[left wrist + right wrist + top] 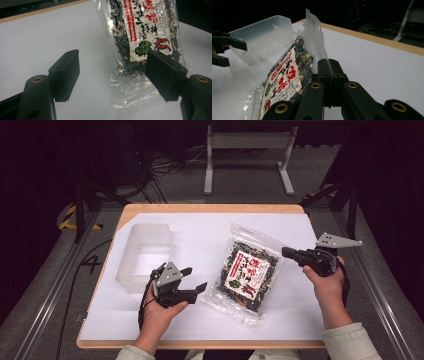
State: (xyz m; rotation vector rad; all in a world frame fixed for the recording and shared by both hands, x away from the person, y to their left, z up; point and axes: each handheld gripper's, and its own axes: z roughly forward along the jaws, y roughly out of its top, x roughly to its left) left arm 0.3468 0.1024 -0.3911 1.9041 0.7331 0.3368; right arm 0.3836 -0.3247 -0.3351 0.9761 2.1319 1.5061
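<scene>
A: Clear plastic bin (145, 255), rear left on white sheet (200, 320); nothing visible inside.

B: Sealed packet (246, 274) of dried dark greens, centre-right, one edge raised.

A: Right gripper (328, 75): jaws pressed together, pinching packet's right edge.

B: Left gripper (112, 72): jaws spread, nothing clamped; packet's lower corner just past the tips, untouched.

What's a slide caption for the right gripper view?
Right tool shut on the edge of the bag, lifting it off the table before the bin.
</scene>
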